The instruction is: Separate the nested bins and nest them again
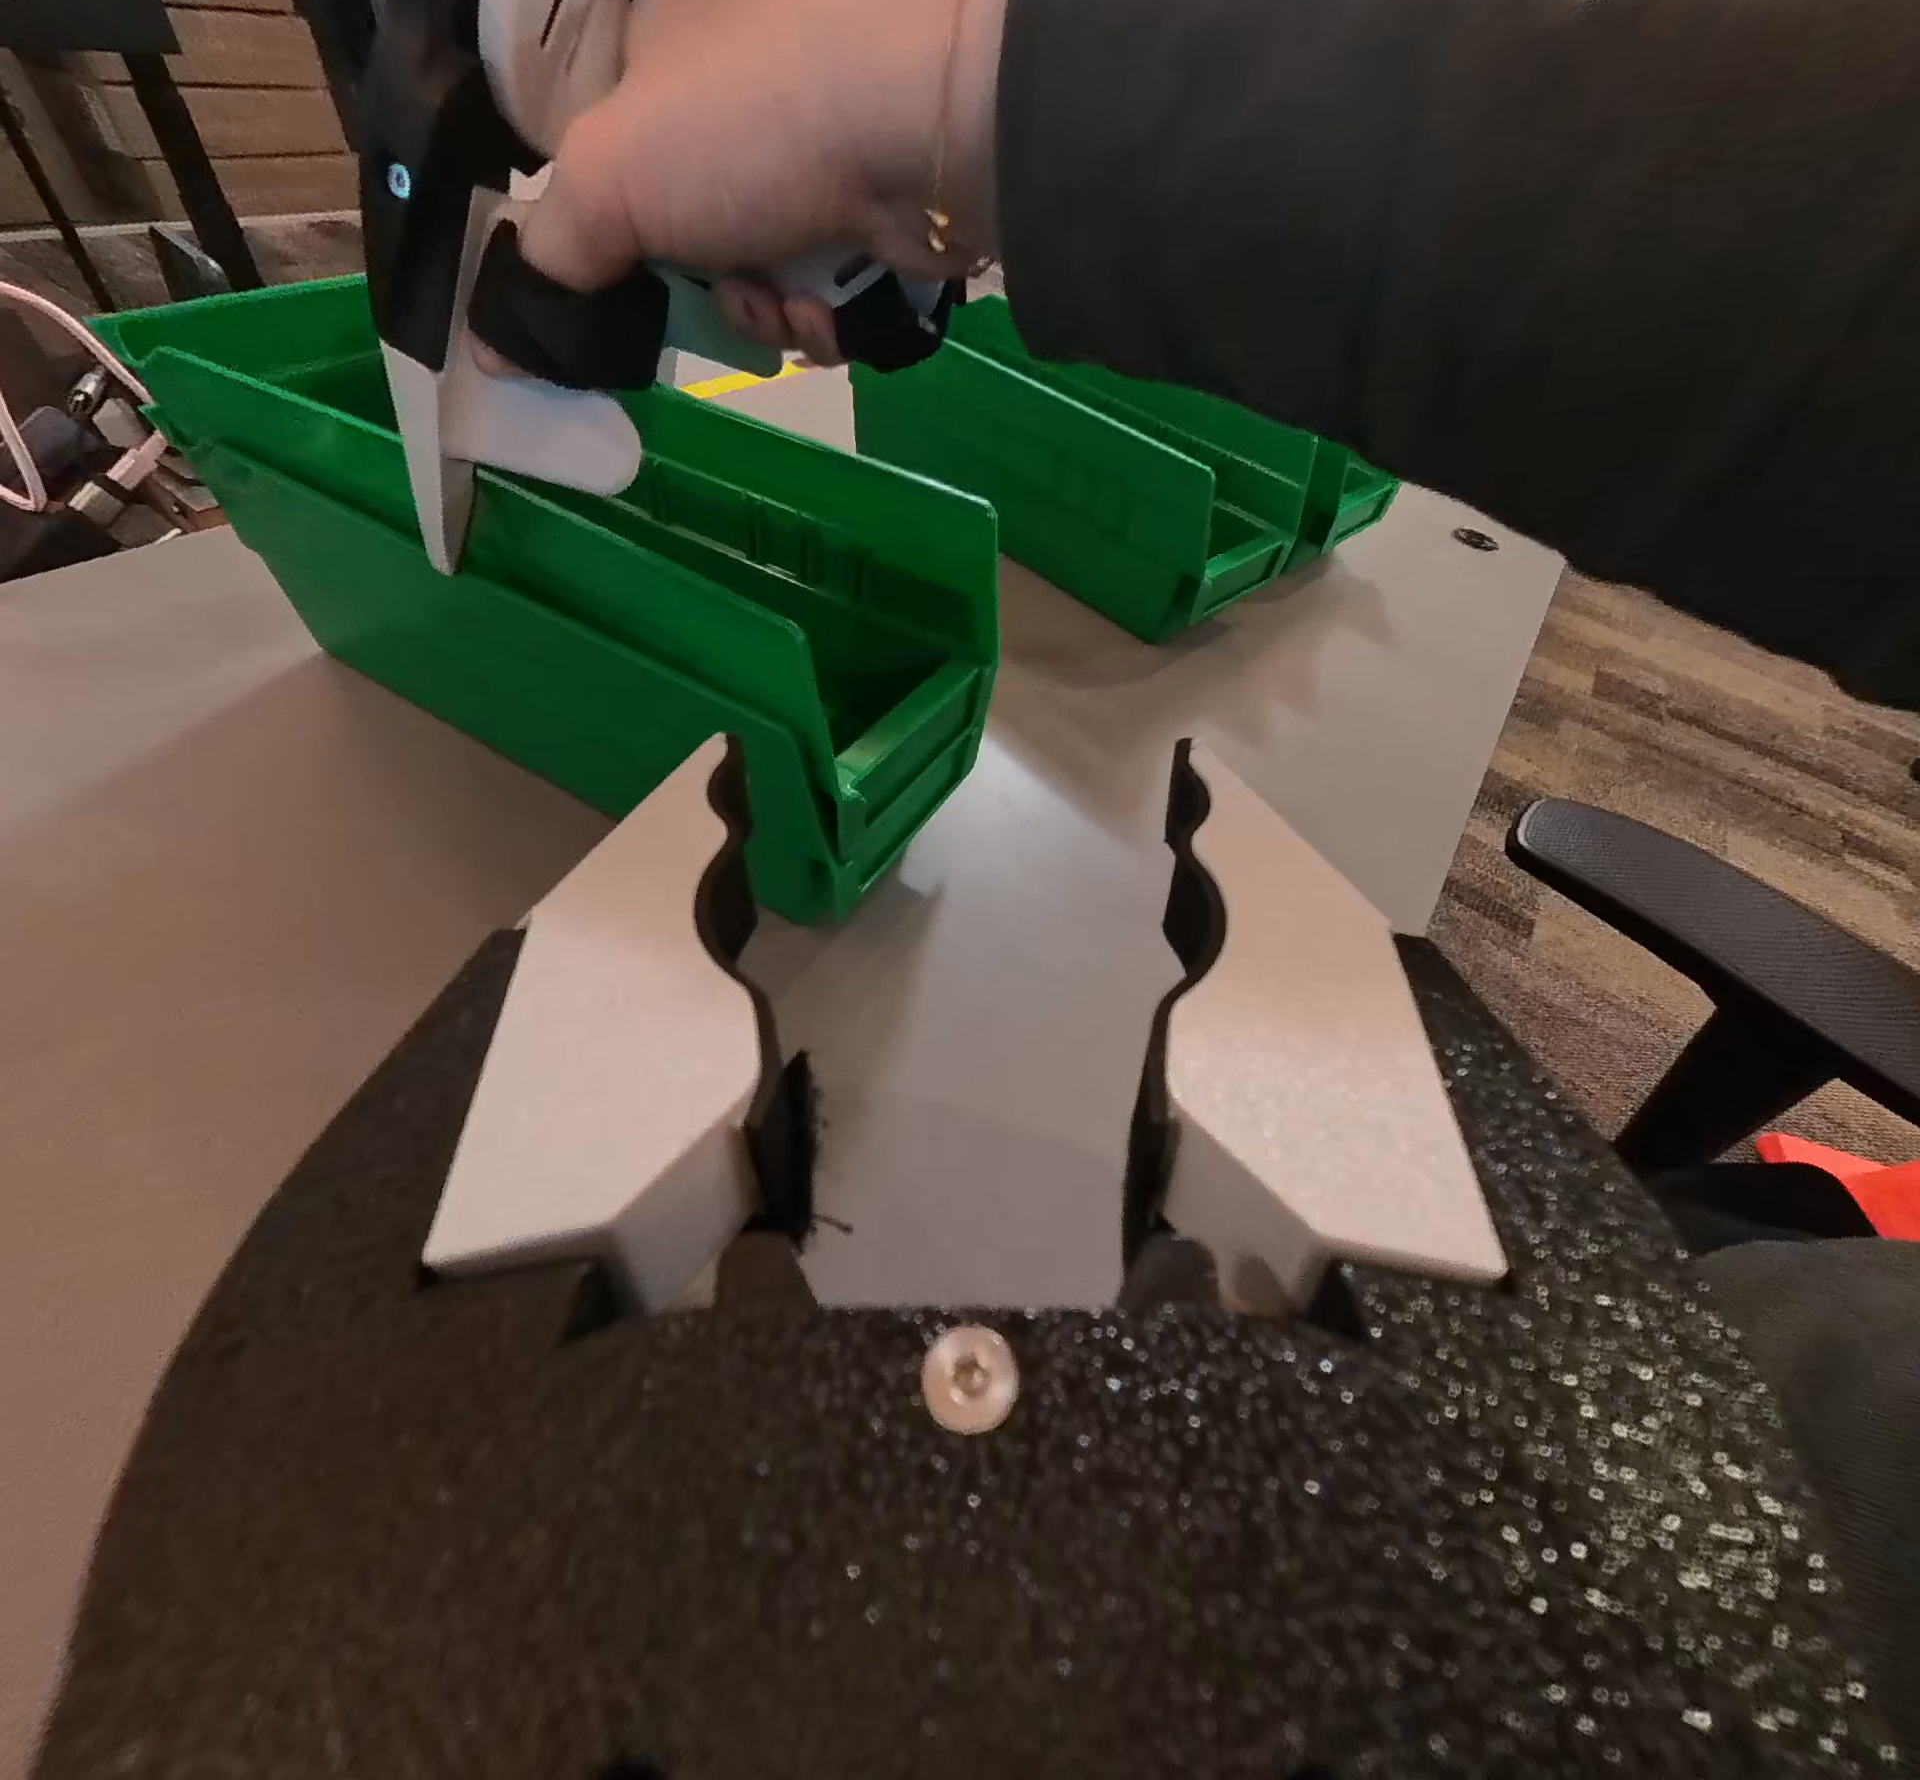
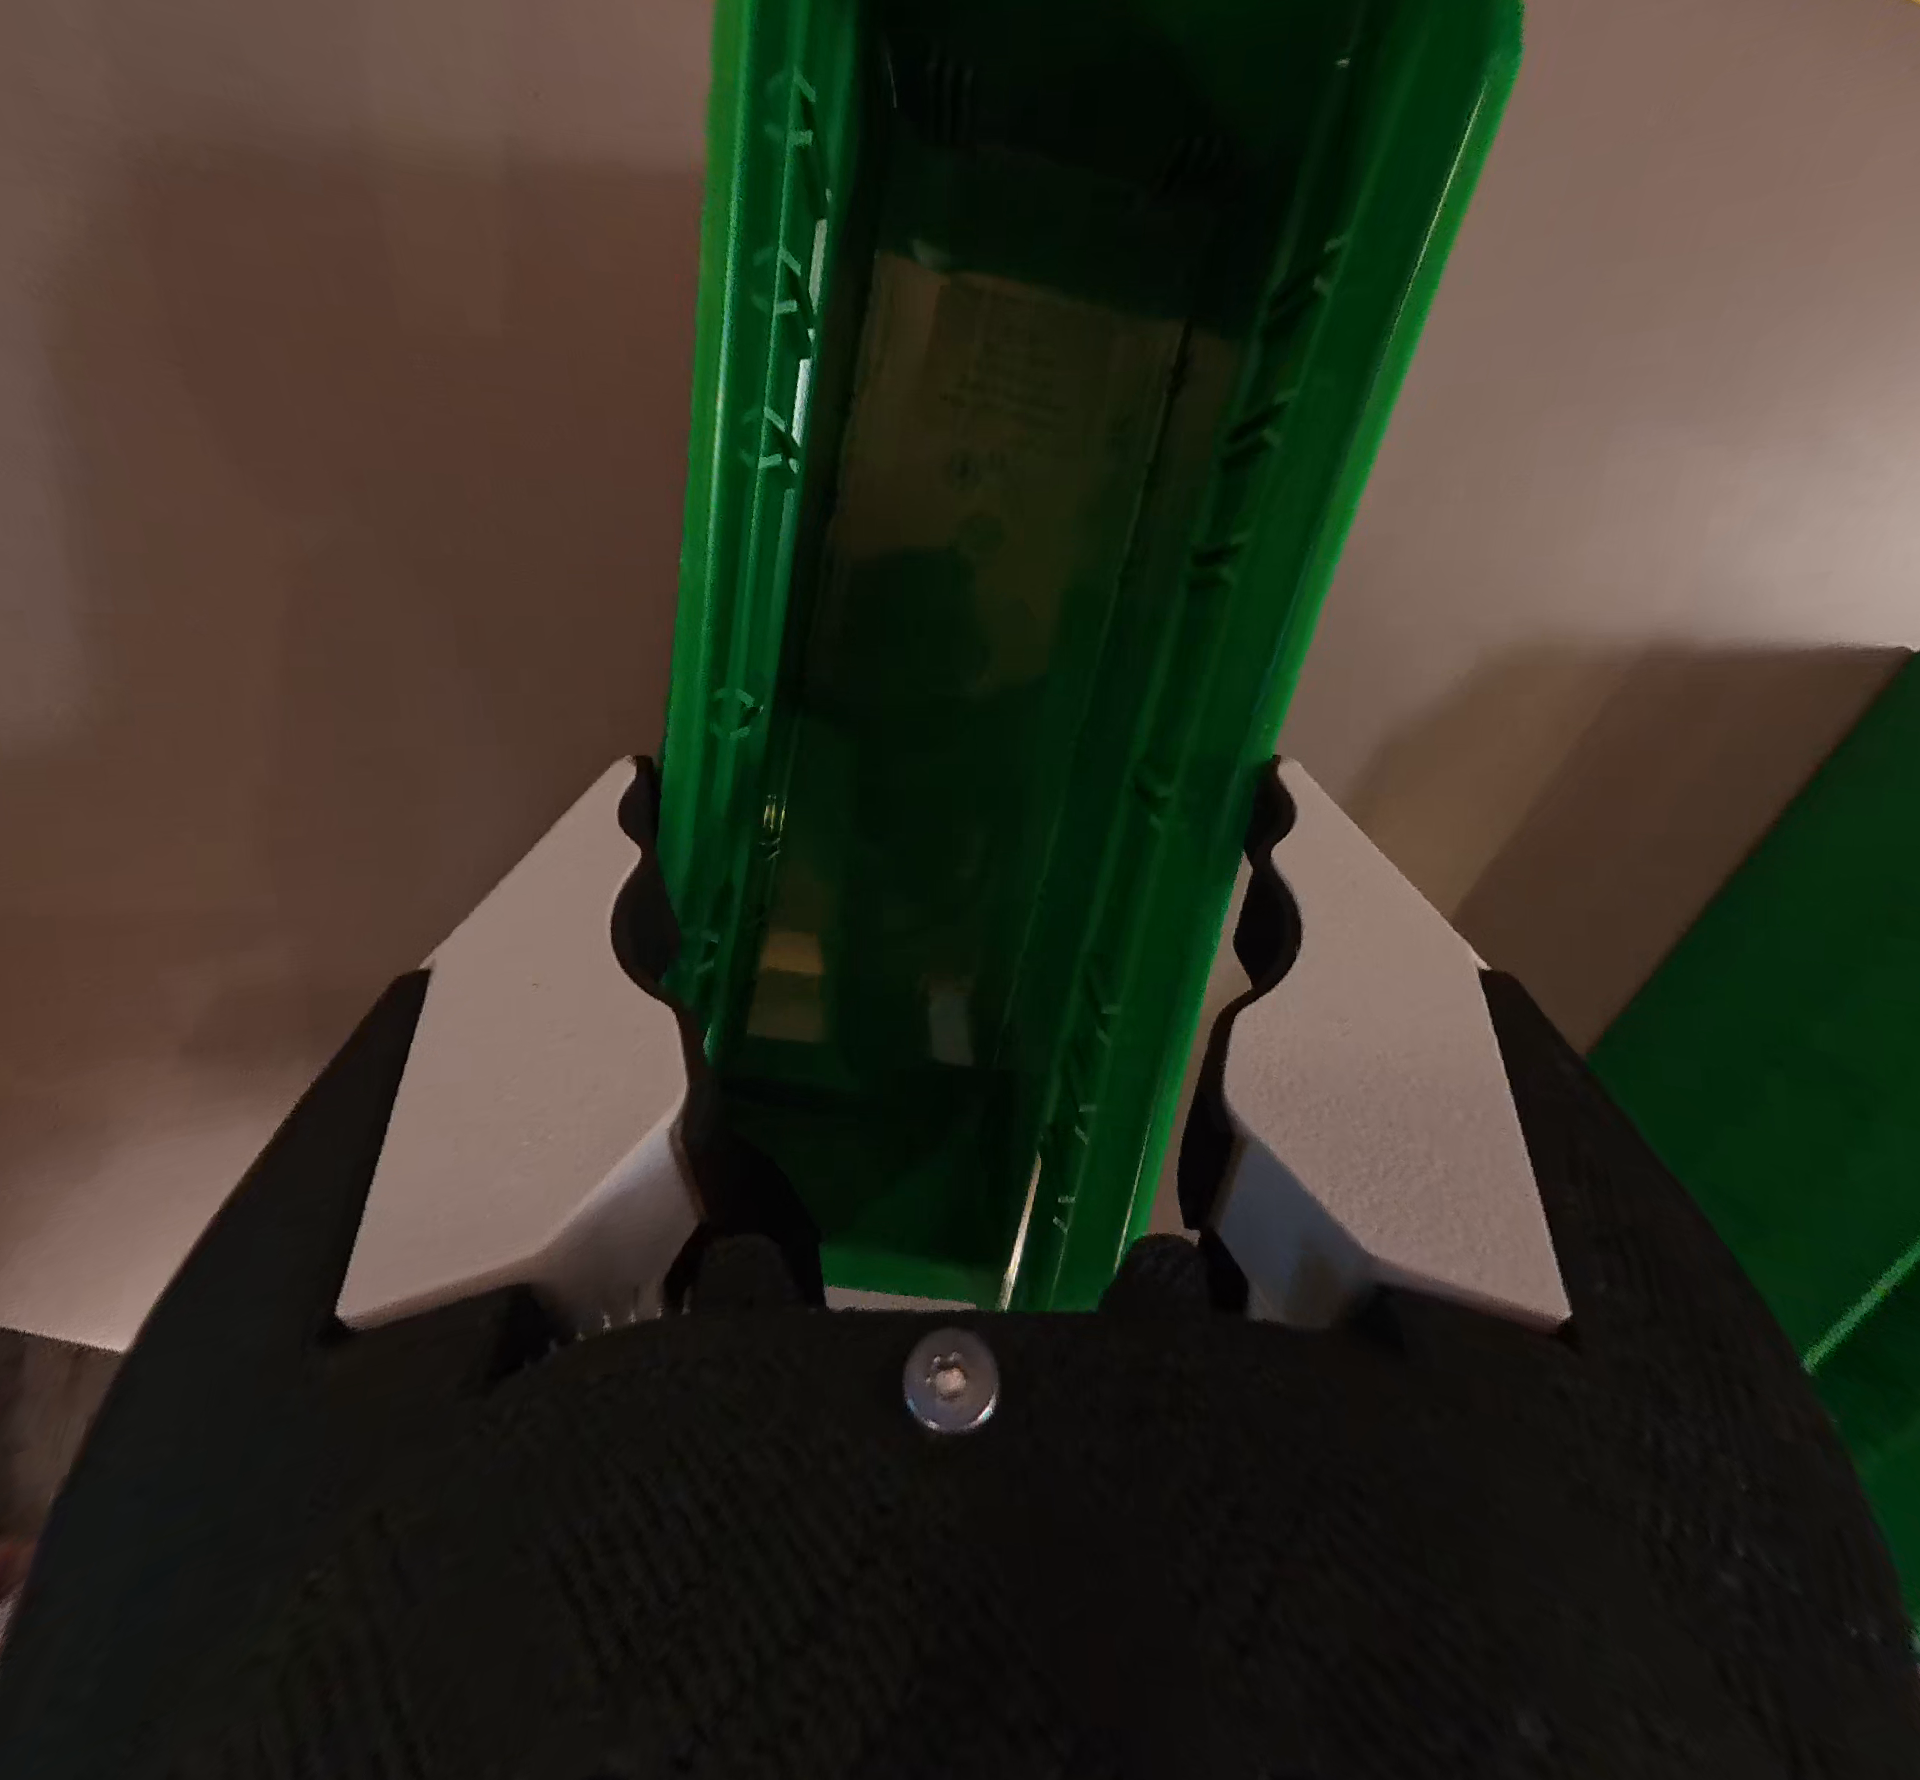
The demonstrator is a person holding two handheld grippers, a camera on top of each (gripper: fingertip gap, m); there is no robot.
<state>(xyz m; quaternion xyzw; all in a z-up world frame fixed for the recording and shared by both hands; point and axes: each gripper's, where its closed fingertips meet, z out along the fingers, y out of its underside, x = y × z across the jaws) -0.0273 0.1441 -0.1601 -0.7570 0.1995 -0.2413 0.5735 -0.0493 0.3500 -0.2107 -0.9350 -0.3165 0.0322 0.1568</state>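
A stack of nested green bins (image 1: 582, 660) stands on the grey table (image 1: 208, 847), left of centre. A second nested green stack (image 1: 1101, 494) stands farther back right. My right gripper (image 1: 499, 494), held by a hand (image 1: 769, 120), points down onto the near stack. In the right wrist view its jaws (image 2: 956, 795) straddle the top bin (image 2: 1039, 483), and both pads touch its long side walls. My left gripper (image 1: 956, 764) is open and empty, low over the table just in front of the near stack's front end.
The table's right edge (image 1: 1496, 691) drops to carpet, with a black office chair (image 1: 1714, 951) beside it. Cables (image 1: 62, 452) lie off the table's far left. The second stack's wall shows at the lower right of the right wrist view (image 2: 1766, 1003).
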